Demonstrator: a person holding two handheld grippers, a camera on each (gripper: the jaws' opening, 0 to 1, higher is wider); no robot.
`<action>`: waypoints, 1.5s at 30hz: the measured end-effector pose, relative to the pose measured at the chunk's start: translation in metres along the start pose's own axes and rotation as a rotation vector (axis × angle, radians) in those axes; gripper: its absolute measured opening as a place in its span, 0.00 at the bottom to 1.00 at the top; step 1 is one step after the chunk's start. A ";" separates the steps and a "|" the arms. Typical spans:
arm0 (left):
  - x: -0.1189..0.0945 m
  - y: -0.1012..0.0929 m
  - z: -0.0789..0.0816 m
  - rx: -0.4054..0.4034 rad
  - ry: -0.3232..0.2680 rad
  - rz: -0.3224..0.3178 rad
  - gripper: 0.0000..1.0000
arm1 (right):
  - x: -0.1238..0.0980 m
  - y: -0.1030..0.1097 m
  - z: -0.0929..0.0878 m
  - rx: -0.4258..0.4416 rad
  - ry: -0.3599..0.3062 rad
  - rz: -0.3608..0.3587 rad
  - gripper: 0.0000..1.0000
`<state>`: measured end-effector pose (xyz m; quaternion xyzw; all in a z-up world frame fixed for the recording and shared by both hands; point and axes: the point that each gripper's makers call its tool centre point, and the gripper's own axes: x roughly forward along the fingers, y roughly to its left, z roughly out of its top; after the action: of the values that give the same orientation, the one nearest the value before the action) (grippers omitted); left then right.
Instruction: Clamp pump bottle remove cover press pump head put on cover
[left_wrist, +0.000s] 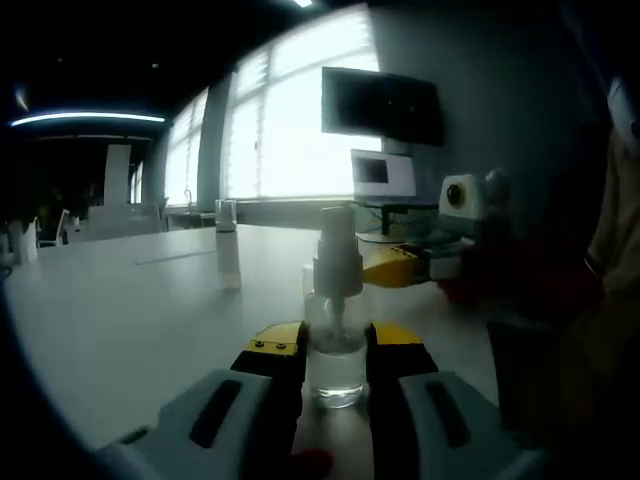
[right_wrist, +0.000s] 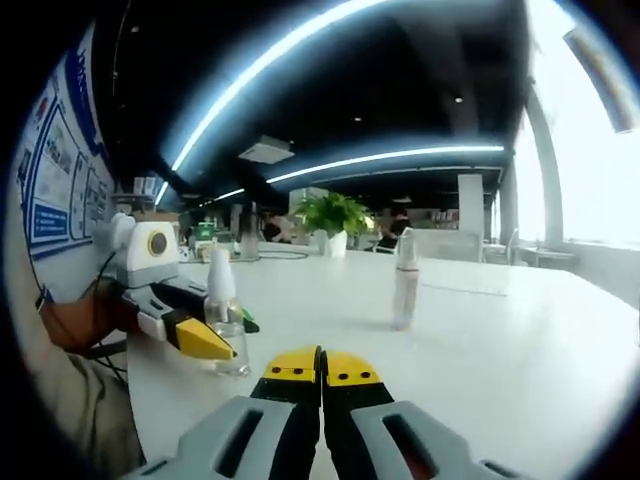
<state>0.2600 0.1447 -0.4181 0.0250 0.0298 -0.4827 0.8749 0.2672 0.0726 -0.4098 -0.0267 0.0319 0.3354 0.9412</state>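
Your left gripper: clamped on the clear pump bottle, upright on the white table.
Your right gripper: jaws pressed together, gripping nothing.
Cover: standing beyond, left of your left gripper.

Wide white table, bright windows behind, dark wall screen, ceiling light strips, potted plant at far end.

our grippers: left gripper grey jaws, yellow-black tips | right gripper same grey, yellow tips | tan sleeve
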 end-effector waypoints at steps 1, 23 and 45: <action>0.000 0.000 0.000 0.000 0.000 0.000 0.15 | 0.000 0.000 -0.001 0.000 0.001 0.002 0.00; 0.000 0.000 0.000 0.007 0.002 -0.001 0.15 | -0.001 -0.003 -0.007 0.013 -0.005 0.027 0.00; 0.001 -0.001 -0.002 0.007 0.010 -0.004 0.15 | -0.002 0.000 -0.006 0.013 -0.009 0.034 0.00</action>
<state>0.2592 0.1433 -0.4205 0.0305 0.0323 -0.4845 0.8736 0.2660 0.0707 -0.4160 -0.0187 0.0304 0.3513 0.9356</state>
